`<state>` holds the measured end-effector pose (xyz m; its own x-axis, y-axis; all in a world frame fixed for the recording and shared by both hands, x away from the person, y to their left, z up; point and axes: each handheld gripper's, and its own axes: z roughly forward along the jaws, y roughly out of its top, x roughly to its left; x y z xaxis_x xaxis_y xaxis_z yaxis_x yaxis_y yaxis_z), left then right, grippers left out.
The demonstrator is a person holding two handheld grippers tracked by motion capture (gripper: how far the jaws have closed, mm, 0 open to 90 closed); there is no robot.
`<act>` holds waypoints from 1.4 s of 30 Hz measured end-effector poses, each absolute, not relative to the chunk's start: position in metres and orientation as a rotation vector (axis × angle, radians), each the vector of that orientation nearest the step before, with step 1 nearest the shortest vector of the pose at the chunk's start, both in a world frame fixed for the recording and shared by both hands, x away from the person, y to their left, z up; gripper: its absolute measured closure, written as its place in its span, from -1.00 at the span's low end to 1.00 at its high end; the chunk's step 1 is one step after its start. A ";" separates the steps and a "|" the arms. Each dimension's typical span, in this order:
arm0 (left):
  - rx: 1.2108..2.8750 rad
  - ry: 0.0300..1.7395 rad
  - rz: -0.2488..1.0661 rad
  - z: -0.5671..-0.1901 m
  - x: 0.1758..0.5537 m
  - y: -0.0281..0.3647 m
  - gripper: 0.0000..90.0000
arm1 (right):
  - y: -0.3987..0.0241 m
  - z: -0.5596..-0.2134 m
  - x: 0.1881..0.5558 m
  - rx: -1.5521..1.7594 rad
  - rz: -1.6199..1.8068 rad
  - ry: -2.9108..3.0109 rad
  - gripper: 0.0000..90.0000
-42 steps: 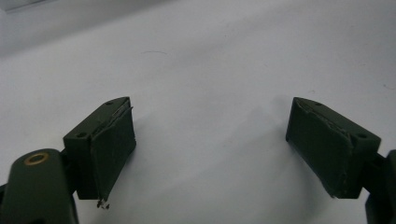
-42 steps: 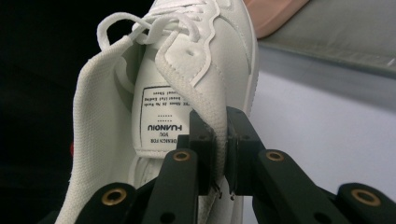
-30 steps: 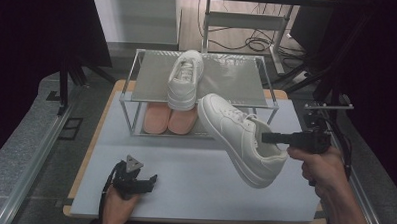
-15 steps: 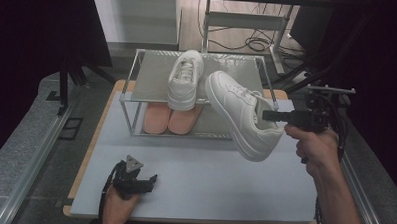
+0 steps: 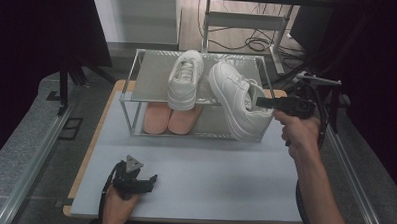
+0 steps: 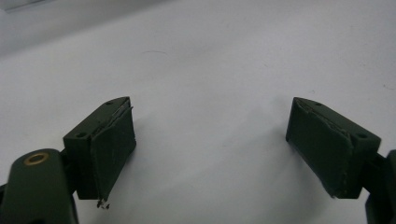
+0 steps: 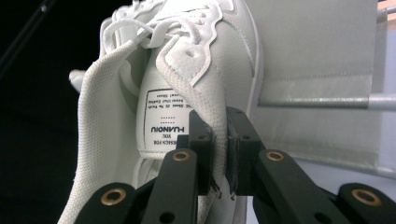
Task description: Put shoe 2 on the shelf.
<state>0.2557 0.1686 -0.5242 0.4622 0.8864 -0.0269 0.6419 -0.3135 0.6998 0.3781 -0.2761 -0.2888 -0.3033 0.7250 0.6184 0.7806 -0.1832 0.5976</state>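
Left hand (image 5: pixel 117 201): low at the near edge of the high view, wrapped around its tool, forearm barely entering the frame.
Left gripper (image 5: pixel 149 180): lying low and level, pointing to the right in the high view; in the left gripper view (image 6: pixel 210 149) its jaws stand wide apart with nothing between them.
Right hand (image 5: pixel 298 131): raised, fist closed on the handle, forearm running up from the bottom right corner.
Right gripper (image 5: pixel 261 101): held level, pointing left; in the right gripper view (image 7: pixel 218 154) its jaws are pinched nearly together.

High view looks down on table (image 5: pixel 194 182); gripper views sit close, perhaps sharing its surface.
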 end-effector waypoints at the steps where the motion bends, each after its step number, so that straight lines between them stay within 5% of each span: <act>1: 2.065 1.266 0.486 -0.524 0.256 0.169 -0.66 | -0.275 -0.289 0.380 -1.825 -1.530 -1.968 0.82; 13: 2.068 1.264 0.485 -0.524 0.256 0.169 -0.66 | -0.247 -0.283 0.398 -1.920 -1.501 -2.006 0.76; 30: 2.069 1.264 0.486 -0.524 0.256 0.169 -0.66 | -0.236 -0.282 0.408 -1.843 -1.564 -2.025 0.15; 42: 2.073 1.262 0.487 -0.524 0.255 0.169 -0.66 | -0.246 -0.276 0.396 -1.747 -1.677 -2.125 0.06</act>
<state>0.2555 0.1689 -0.5239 0.4668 0.8841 -0.0208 0.6411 -0.3221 0.6966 0.3962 -0.2458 -0.2759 -0.4098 0.7556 0.5110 0.6726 -0.1281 0.7288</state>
